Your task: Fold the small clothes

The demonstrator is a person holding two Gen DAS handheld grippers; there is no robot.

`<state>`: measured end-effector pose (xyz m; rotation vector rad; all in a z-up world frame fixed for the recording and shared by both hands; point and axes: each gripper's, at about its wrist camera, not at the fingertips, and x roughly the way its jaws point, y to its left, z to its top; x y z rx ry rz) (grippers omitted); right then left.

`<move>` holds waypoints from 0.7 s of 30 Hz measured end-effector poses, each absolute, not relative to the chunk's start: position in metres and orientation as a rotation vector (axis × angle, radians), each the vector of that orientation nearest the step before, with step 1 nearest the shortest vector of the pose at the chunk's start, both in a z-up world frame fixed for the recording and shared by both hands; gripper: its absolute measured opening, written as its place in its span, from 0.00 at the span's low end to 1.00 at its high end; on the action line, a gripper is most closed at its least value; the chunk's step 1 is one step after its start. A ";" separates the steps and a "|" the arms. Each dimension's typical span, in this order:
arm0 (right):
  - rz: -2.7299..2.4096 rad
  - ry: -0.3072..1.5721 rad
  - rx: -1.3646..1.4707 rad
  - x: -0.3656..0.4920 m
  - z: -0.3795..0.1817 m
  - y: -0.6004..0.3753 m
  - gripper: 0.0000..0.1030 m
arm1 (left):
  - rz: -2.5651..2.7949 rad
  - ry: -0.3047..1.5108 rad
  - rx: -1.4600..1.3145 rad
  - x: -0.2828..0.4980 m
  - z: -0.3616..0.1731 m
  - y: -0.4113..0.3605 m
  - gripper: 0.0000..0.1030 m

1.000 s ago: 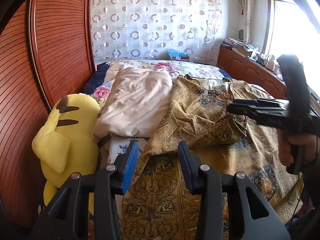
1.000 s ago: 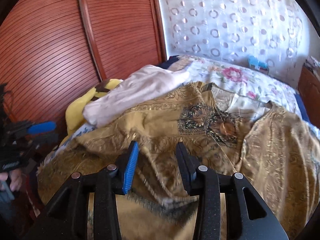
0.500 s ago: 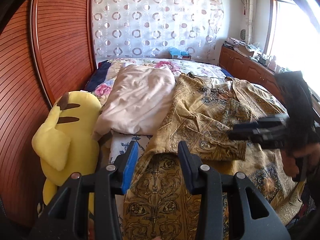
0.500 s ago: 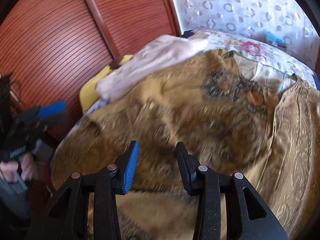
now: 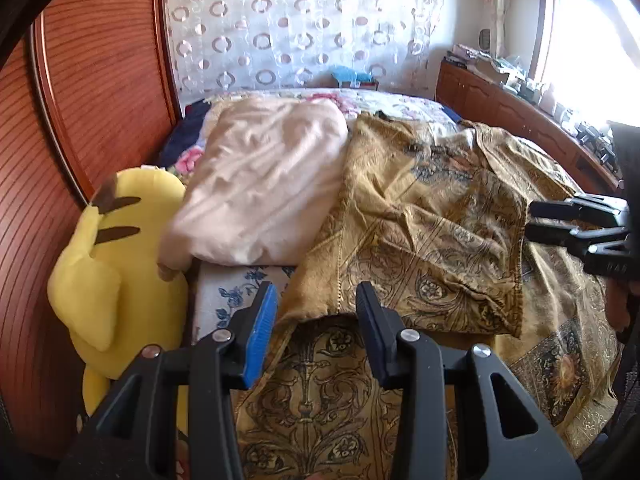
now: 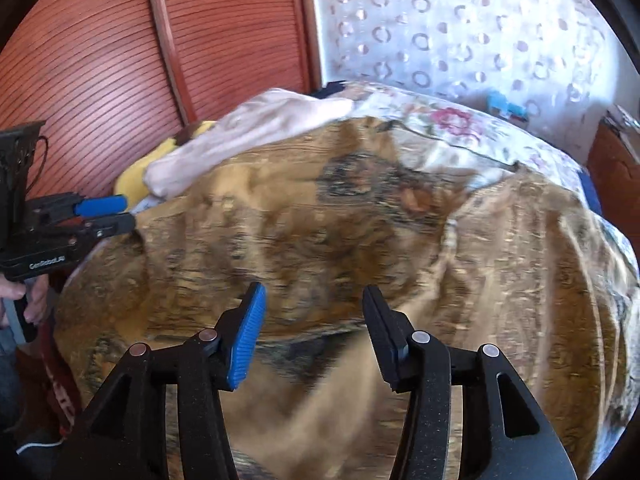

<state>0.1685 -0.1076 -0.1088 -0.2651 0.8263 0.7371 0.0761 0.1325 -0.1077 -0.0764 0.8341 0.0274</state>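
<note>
Both claws wide, empty | left claw (image 5: 316, 312) nearer — golden garment's (image 5: 432, 232) folded edge just ahead | right claw (image 6: 312, 320) above it

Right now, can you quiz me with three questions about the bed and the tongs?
1. True or false: the left tongs are open.
2. What lies beside the gold patterned garment? A) pink folded blanket B) green towel C) red hat
3. Fill in: the toy against the wooden wall is colored ____.

Key: 1 true; 2 A; 3 yellow, the plush toy.
</note>
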 end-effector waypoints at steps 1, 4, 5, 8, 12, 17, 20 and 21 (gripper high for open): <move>0.727 0.821 -0.263 0.169 -0.108 -0.112 0.50 | 0.023 0.840 -0.080 0.078 -0.110 0.133 0.38; 0.704 0.809 -0.233 0.172 -0.104 -0.132 0.50 | 0.023 0.848 -0.082 0.080 -0.113 0.131 0.38; 0.692 0.805 -0.219 0.172 -0.102 -0.143 0.50 | 0.020 0.845 -0.085 0.080 -0.112 0.131 0.38; 0.647 0.796 -0.191 0.173 -0.099 -0.173 0.50 | 0.011 0.830 -0.086 0.081 -0.109 0.125 0.38; 0.547 0.781 -0.155 0.176 -0.091 -0.229 0.50 | -0.016 0.809 -0.077 0.083 -0.101 0.110 0.38; 0.385 0.773 -0.117 0.184 -0.084 -0.313 0.50 | -0.072 0.798 -0.054 0.092 -0.094 0.083 0.38; 0.289 0.774 -0.101 0.189 -0.083 -0.357 0.50 | -0.101 0.808 -0.032 0.102 -0.095 0.062 0.38; 0.261 0.777 -0.086 0.192 -0.083 -0.373 0.50 | -0.110 0.811 -0.029 0.105 -0.095 0.057 0.38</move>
